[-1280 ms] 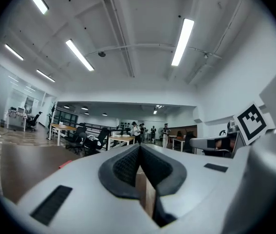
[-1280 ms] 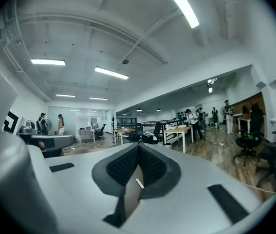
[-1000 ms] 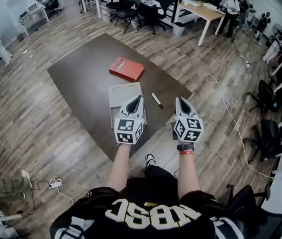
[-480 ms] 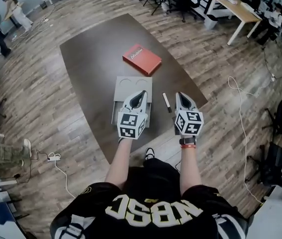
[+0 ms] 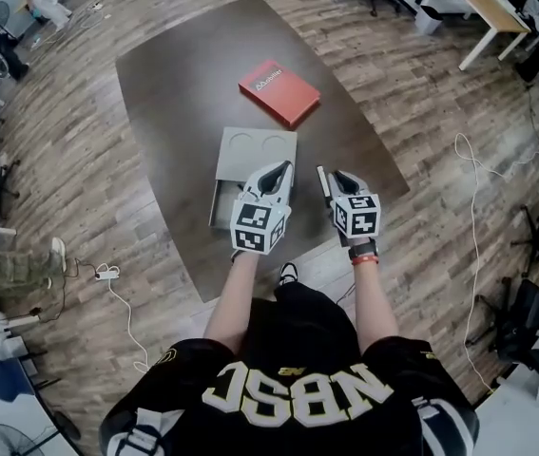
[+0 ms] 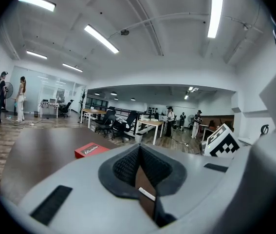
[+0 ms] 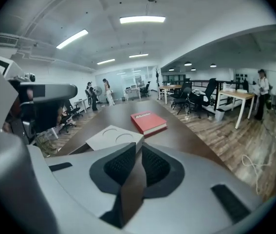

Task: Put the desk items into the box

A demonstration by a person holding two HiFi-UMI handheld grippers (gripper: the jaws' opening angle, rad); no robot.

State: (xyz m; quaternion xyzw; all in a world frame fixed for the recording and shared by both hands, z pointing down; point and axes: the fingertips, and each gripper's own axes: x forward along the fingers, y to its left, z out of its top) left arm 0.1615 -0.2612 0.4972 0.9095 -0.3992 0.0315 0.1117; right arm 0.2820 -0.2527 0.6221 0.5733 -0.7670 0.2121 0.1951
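Note:
On the dark brown table (image 5: 169, 93) lies a flat grey box (image 5: 255, 148) whose lid has two round dents. A red book (image 5: 279, 91) lies beyond it; it also shows in the left gripper view (image 6: 91, 150) and the right gripper view (image 7: 148, 122). A dark marker pen (image 5: 322, 180) lies just right of the box. My left gripper (image 5: 283, 167) hovers over the box's near right part with its jaws shut and empty (image 6: 138, 147). My right gripper (image 5: 337, 175) hangs beside the pen; its jaws (image 7: 138, 144) are opening, with nothing between them.
The table's near edge runs just under my wrists, with wooden floor (image 5: 412, 169) around it. A white cable (image 5: 473, 207) trails across the floor at the right. Desks, office chairs and standing people (image 7: 106, 90) are far off at the room's edges.
Both grippers have moved forward over the table. The left one now overlaps the grey box and the right one has reached the pen. The head view has tipped further down.

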